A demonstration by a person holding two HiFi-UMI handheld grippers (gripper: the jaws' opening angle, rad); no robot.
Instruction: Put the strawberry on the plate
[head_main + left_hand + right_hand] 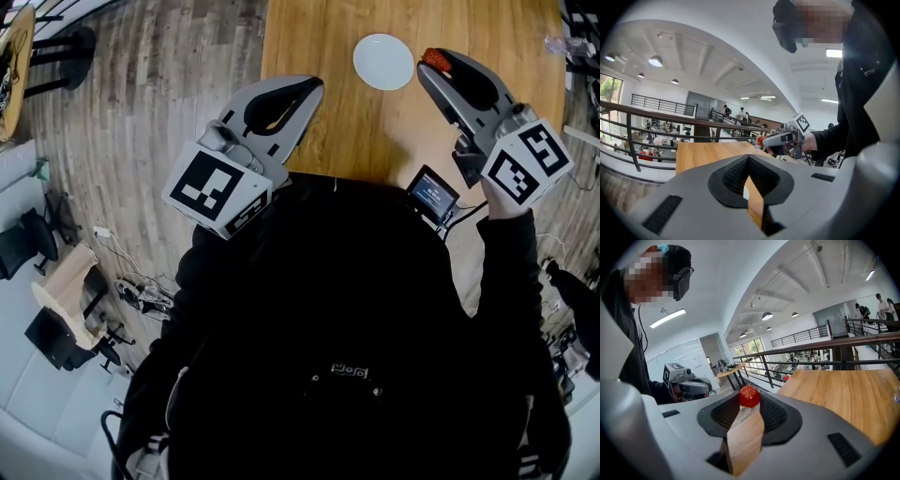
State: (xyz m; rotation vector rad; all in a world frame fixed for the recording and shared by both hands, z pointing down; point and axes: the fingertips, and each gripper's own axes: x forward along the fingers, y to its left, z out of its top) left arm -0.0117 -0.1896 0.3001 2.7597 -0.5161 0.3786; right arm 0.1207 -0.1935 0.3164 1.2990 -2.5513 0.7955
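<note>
Head view tally:
- 1 strawberry, upper right.
- 1 plate, white, round, top centre.
- 1 wooden table, top of frame.
- 2 grippers: left gripper at centre-left, right gripper at upper right.
- 2 marker cubes, 1 per gripper: left cube, right cube.
- 1 screen device, right of centre, at the table's lower edge.
- 1 person in black, lower half.

Bkgd ppl in both gripper views are too small to count.

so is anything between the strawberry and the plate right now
Nothing visible is in the way. The right tongs hold the strawberry at their tips, and in the head view only bare table lies between it and the plate.
</note>
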